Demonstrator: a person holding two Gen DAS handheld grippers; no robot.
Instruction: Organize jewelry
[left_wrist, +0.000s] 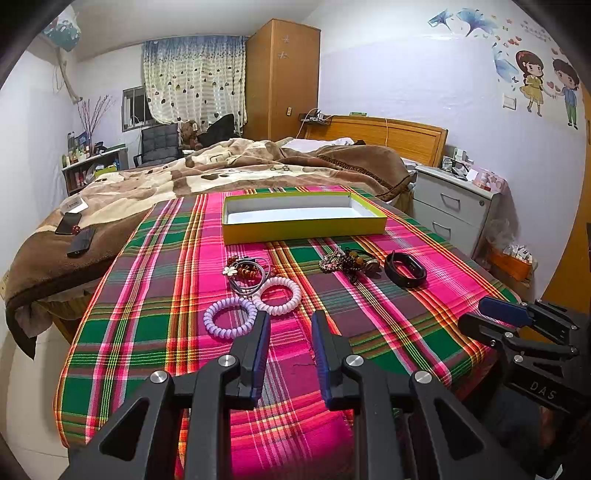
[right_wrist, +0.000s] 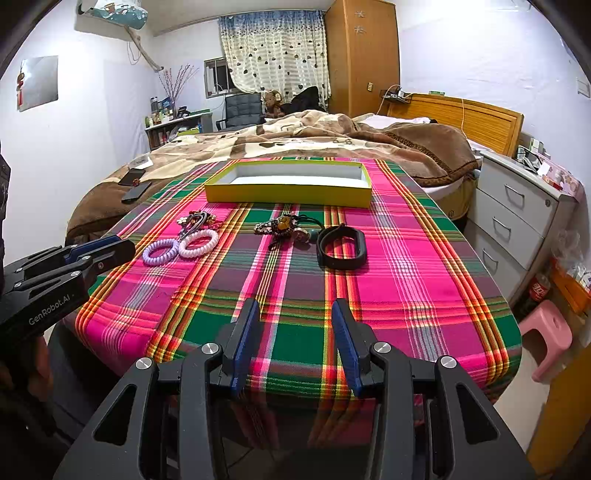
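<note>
Jewelry lies ahead of both jaws on the plaid bench (right_wrist: 406, 258): purple coil (left_wrist: 229, 317), white coil (left_wrist: 280, 295), black band (right_wrist: 341, 246), before the yellow box (right_wrist: 288, 192). Left gripper (left_wrist: 290, 325) and right gripper (right_wrist: 295, 314) gape, holding nothing.

my woven plaid cloth (right_wrist: 388, 258) looks matt; the box (left_wrist: 303, 229) near its far edge is smooth card; spiral hair ties (left_wrist: 229, 317) glossy plastic, black band (right_wrist: 341, 246) matt rubbery.
</note>
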